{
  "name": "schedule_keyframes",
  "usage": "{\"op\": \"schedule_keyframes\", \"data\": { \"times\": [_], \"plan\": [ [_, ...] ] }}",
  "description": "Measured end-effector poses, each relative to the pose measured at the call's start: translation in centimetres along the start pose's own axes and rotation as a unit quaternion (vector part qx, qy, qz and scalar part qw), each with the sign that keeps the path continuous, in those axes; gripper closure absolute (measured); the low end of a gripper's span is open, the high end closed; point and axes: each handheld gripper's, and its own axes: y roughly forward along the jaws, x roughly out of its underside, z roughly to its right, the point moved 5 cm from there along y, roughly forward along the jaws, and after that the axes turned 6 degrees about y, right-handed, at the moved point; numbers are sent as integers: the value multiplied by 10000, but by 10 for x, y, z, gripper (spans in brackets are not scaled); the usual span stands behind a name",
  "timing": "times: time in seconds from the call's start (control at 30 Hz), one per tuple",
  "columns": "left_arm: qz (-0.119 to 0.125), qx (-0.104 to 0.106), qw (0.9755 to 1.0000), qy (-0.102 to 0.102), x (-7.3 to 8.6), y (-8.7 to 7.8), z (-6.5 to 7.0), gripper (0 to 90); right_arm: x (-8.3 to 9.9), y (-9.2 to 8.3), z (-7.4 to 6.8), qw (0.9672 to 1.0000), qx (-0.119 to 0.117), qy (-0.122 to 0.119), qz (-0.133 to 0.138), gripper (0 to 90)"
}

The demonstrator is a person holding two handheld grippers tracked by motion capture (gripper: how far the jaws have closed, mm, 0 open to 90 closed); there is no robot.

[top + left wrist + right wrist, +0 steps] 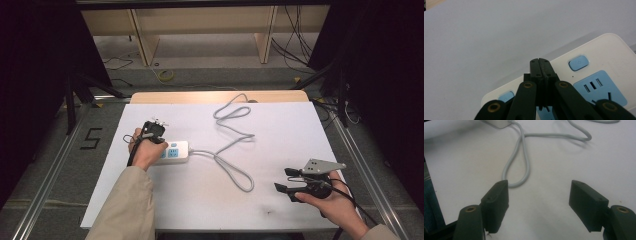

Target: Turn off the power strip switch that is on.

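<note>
Looks like a lab / recording rig, not a home. White table (pixel 280 200) sits inside an aluminium-profile frame (pixel 45 175), w/ black curtains (pixel 30 60) closing off both sides. Grey carpet floor (pixel 200 75) beyond the far edge has loose cables (pixel 295 45) and a yellow coil (pixel 166 75). Plain wooden shelving (pixel 200 22) at the back. Black tape mark like a "5" (pixel 91 138) on the floor off the table's left edge.
</note>
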Motion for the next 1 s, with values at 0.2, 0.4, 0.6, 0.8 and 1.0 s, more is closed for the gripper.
{"op": "schedule_keyframes", "data": {
  "times": [0.2,0.4,0.6,0.8,1.0],
  "plan": [
    [124,-54,9999,-21,-2,-4,-2,898,0,0,1,10000,10,-17,2,325],
    [212,-72,9997,-53,-2,-6,-3,897,0,0,0,10000,2,-4,12,325],
    [273,-104,9996,-12,-2,-10,-4,882,0,-1,1,10000,15,-14,2,325],
    [374,-112,9992,6,-1,-17,-5,842,0,-1,1,10000,16,-11,5,324],
    [563,25,9984,-56,-1,-24,-3,788,0,-1,1,10000,18,-7,1,325]
  ]
}}
